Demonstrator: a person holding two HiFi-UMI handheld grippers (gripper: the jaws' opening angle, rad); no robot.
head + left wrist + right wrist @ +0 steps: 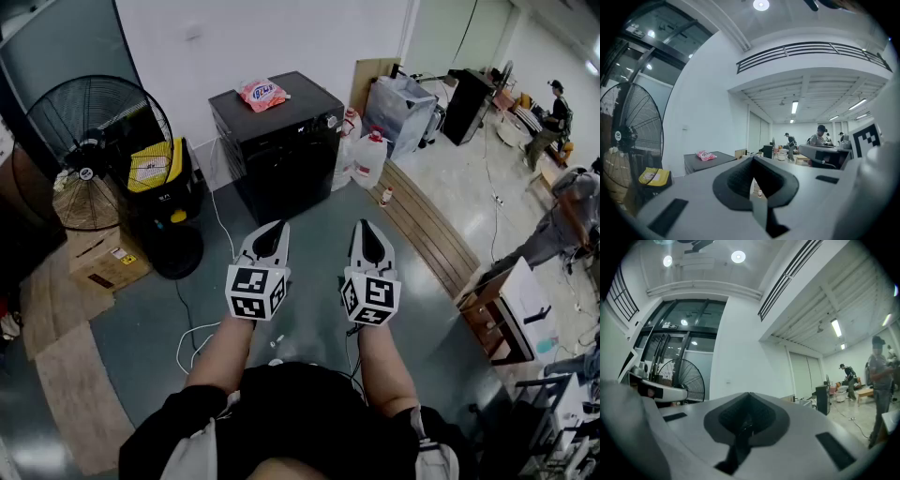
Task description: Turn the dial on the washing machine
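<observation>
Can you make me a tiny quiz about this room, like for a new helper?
1. True or false: a pink bag lies on top of the machine.
2. What stands to the left of the machine? A) fan B) ladder C) bike
3. Fill in: the jaws of the left gripper and the right gripper are ____.
Key: 1 true; 2 A; 3 shut.

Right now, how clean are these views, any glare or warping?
Head view: fisheye bends the walls, washer sharp, sheen on the floor at right. Left gripper view: ceiling lamp blown out, corners black. Right gripper view: two lamps flare, edges warped.
</observation>
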